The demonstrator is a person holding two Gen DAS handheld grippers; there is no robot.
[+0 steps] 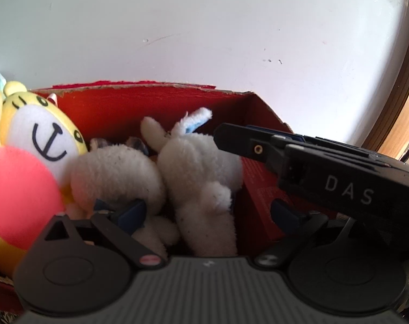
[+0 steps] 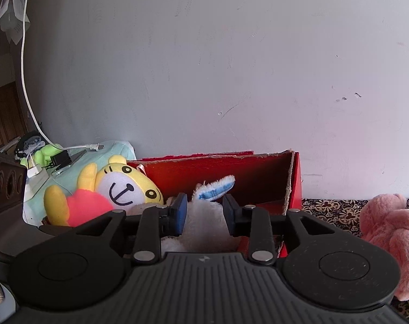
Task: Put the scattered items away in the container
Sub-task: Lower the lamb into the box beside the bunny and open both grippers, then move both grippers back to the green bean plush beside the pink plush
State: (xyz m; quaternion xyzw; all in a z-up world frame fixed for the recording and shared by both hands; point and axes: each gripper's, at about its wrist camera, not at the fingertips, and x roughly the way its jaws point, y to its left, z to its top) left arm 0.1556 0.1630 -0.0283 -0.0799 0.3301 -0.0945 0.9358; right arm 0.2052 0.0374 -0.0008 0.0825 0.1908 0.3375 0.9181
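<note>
A red cardboard box [image 1: 155, 108] [image 2: 258, 172] stands against the wall with soft toys inside. A yellow tiger plush [image 1: 42, 135] [image 2: 128, 186] with a pink body leans at its left end. A white plush rabbit [image 1: 201, 167] [image 2: 204, 216] with a blue-lined ear lies in the middle, beside a second white plush [image 1: 118, 172]. My left gripper [image 1: 207, 213] is open wide above these white toys, its right pad apart from them. My right gripper [image 2: 205, 213] [image 1: 242, 135] stands partly open over the box, with the rabbit's fluff between its jaws but not squeezed.
A pink plush [image 2: 388, 240] lies outside the box to the right on a dark patterned cloth [image 2: 334, 210]. A pale green cushion [image 2: 112, 151] with a charger and white cable [image 2: 26, 94] sits left of the box. The white wall [image 2: 231, 67] is close behind.
</note>
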